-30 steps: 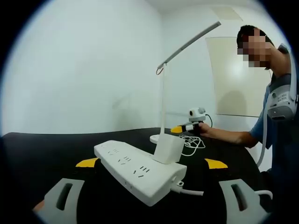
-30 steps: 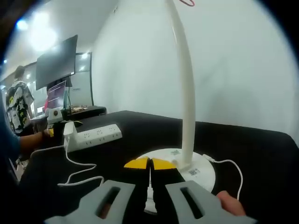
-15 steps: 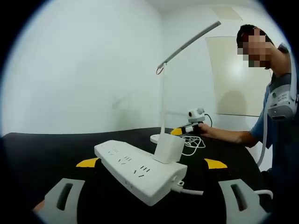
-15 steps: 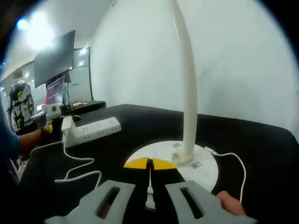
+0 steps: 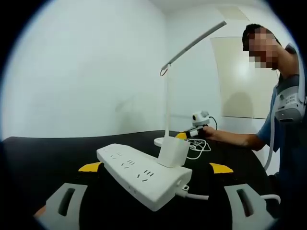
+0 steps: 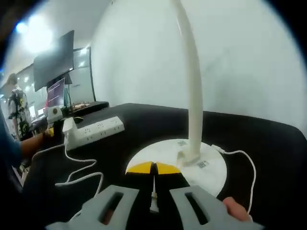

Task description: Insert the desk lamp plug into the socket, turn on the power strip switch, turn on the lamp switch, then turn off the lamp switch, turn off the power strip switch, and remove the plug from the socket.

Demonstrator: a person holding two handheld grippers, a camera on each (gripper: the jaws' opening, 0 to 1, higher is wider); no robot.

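A white power strip [image 5: 141, 174] lies on the black table, with the lamp's white plug block [image 5: 172, 151] seated in a socket near its cable end. My left gripper [image 5: 156, 167] is open, one yellow tip on each side of the strip. The white desk lamp [image 5: 167, 105] stands behind, its head unlit. My right gripper [image 6: 153, 168] is shut, its yellow tips pressed together at the near rim of the lamp's round base [image 6: 201, 160], beside the pole [image 6: 191, 81]. The right gripper [image 5: 192, 132] also shows next to the lamp base. The strip [image 6: 98, 130] appears at the left with the plug [image 6: 70, 132].
The lamp's thin white cord [image 6: 76, 170] loops over the black table [image 6: 268, 143] between strip and base. The strip's own cable [image 5: 196, 195] runs off to the right. A person's sleeve [image 5: 288, 120] is at the right. A monitor [image 6: 57, 62] and a person stand far left.
The right gripper has crept closer to the lamp base, which now looms larger under its shut tips. The left gripper and the power strip stay still.
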